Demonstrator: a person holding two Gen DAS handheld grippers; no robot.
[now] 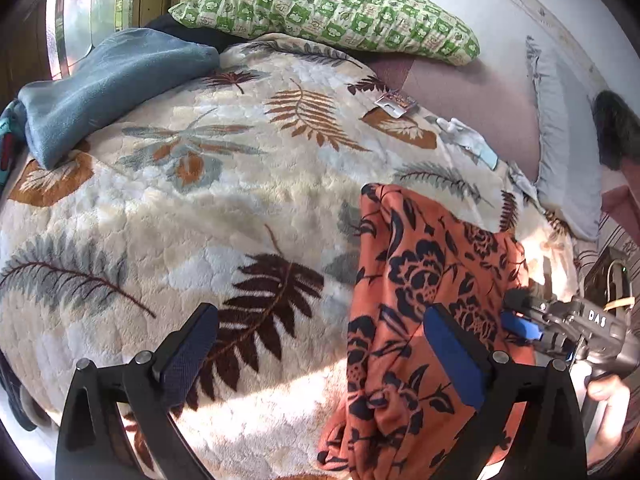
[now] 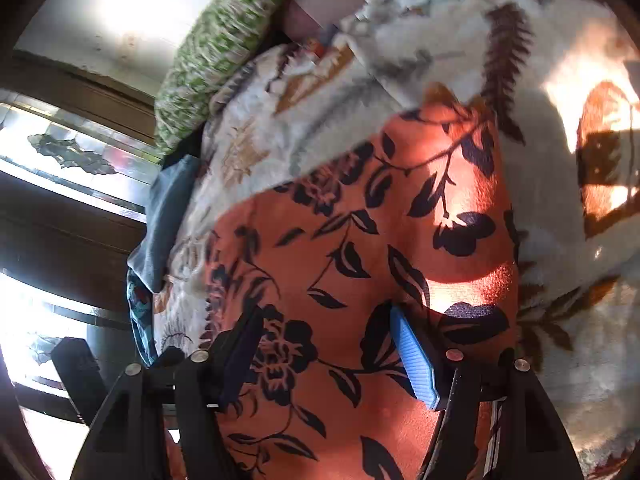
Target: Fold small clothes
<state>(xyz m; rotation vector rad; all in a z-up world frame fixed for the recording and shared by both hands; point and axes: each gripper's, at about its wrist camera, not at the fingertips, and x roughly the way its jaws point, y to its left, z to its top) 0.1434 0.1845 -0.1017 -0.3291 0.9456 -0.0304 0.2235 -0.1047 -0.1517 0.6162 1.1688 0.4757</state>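
Spread over the bed, a cream leaf-print fleece blanket [image 1: 168, 208] carries the orange black-flowered garment [image 1: 420, 280] at four o'clock; my left jaws [image 1: 320, 360] and right jaws [image 2: 324, 356] gape, gripping nothing.

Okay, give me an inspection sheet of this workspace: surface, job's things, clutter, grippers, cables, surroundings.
Surface: bed under a plush leaf-print blanket, sunlit patches.
Job's things: orange floral garment, lying folded lengthwise.
Clutter: blue folded cloth, green patterned pillow, small packets near the blanket's edge.
Grippers: left gripper open, holding nothing; right gripper open above the garment.
Cables: nothing seen.
Surroundings: patterned-glass window, white wall.
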